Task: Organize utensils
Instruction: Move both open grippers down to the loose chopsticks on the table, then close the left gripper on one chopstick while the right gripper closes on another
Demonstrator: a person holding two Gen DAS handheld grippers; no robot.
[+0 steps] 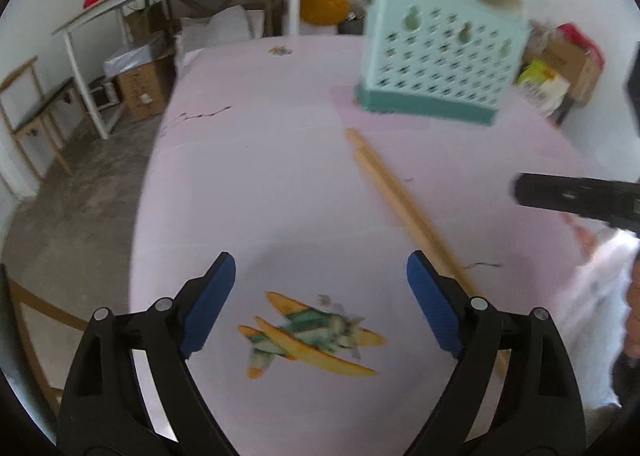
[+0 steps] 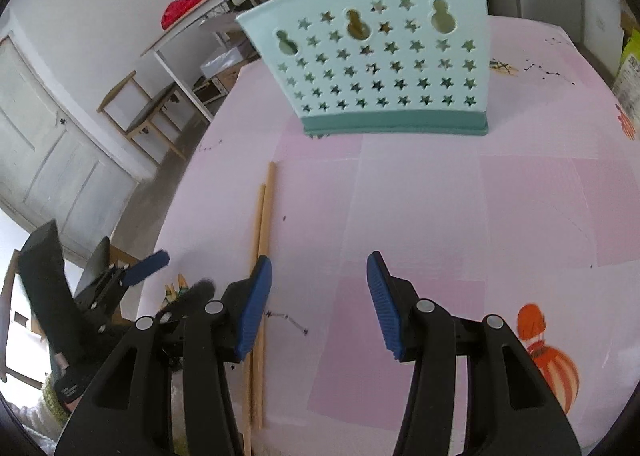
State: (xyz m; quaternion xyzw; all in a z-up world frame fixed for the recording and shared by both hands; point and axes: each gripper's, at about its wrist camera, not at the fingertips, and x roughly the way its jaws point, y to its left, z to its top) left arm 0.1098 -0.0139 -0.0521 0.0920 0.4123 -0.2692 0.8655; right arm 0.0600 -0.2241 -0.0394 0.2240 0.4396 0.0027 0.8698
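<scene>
The right gripper [image 2: 320, 304] hangs over the pink table [image 2: 420, 216] with its jaws apart and nothing between them; the pair of wooden chopsticks [image 2: 262, 240] lies flat just beside its left finger and runs on under that finger toward the camera. The left gripper [image 1: 320, 304] is spread wide and empty too, with the same chopsticks [image 1: 394, 192] passing just past its right finger and slanting ahead toward the mint caddy [image 1: 436, 56], which stands well ahead of both tools and already holds other wooden pieces and a pale cup.

The chopsticks look light, stiff and smooth, so they will likely roll or splay if pinched unevenly (two thin rods side by side rarely stay together). A hold across both near mid-length, pads square to the sticks, seems safest; they lie flush on the table, leaving little room beneath them.

Their near ends are covered by the right gripper's finger and body, and the left wrist view is blurred, so I cannot say whether the two sticks touch all along their length. The caddy's compartments are not visible from here.
</scene>
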